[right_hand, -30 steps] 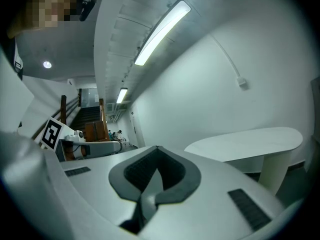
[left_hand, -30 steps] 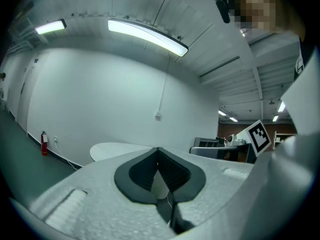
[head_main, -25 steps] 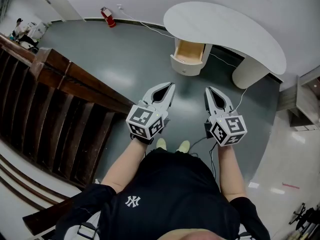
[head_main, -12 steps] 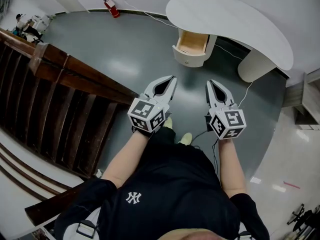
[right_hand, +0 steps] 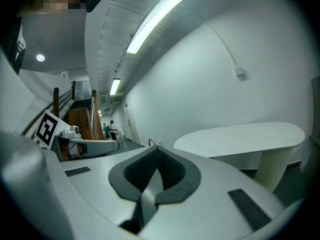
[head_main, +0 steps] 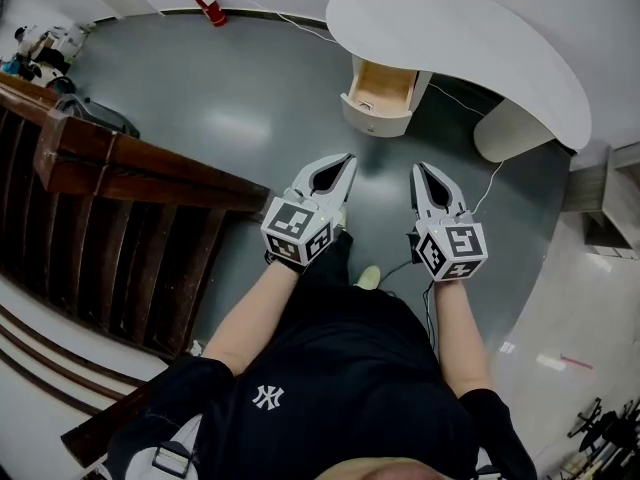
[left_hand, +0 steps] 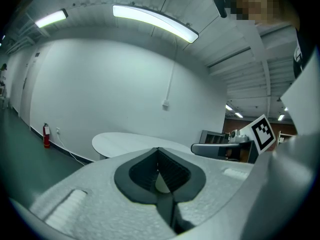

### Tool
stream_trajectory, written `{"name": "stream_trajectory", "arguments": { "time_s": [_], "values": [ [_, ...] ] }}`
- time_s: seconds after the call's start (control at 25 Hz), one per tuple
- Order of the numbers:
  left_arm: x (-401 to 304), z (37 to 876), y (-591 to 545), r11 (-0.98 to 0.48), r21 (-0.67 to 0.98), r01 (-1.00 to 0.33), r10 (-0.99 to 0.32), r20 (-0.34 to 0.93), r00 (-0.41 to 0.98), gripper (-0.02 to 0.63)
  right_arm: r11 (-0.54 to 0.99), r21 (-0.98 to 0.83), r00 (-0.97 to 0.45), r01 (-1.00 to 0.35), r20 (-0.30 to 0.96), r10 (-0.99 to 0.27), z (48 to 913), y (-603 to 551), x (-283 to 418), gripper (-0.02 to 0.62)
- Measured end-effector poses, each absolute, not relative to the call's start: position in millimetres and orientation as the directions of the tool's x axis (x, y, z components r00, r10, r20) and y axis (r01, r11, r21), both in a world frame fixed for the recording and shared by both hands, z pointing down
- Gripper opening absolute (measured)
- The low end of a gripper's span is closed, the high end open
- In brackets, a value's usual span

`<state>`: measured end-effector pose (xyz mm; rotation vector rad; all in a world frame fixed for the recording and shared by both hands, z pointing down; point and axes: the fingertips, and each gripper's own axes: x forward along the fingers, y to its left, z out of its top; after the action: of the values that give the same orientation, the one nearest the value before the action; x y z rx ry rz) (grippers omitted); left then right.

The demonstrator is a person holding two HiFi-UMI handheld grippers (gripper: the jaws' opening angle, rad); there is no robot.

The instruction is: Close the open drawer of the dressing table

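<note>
Head view: left tongs (head_main: 347,158) and right tongs (head_main: 417,167) held out side by side above the grey floor (head_main: 230,78), both pointing toward the white desk (head_main: 470,38) and well apart from it. Under the desk's left end, the drawer (head_main: 380,96) pulled out, its pale wooden inside showing. Neither pair of tongs touching it. At the desk's right end, a thick round leg (head_main: 505,130). To the left, a dark wooden railing (head_main: 130,163). By the far wall, a red fire extinguisher (head_main: 207,4).

Left gripper view: tongs clenched, tips pressed together, nothing between them. Beyond the tips, the curved desk top. Fire extinguisher far to the left, against the white wall. A long ceiling light (left_hand: 155,23) overhead.

Right gripper view: tongs likewise clenched and empty, tips meeting. Desk top and its thick leg off to the right. Wooden railing to the left, with small figures far down the hall, too small to make out.
</note>
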<state>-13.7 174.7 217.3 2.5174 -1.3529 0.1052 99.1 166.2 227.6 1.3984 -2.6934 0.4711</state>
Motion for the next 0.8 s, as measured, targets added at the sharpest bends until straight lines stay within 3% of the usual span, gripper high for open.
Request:
{"name": "stream_trajectory", "arguments": {
  "time_s": [0.36, 0.8],
  "values": [
    [-42.1, 268.1, 72.8, -0.566, 0.225, -0.793, -0.763, 0.221, 0.608, 0.009, 0.503, -0.238, -0.552, -0.831, 0.235, -0.8, 269.4, 73.4, 62.7, 0.015],
    [-62.8, 367.7, -2.0, -0.625, 0.255, -0.738, -0.661, 0.329, 0.674, 0.009, 0.409, -0.219, -0.463, -0.886, 0.398, -0.792, 367.1, 5.0, 36.4, 0.015]
  ]
}}
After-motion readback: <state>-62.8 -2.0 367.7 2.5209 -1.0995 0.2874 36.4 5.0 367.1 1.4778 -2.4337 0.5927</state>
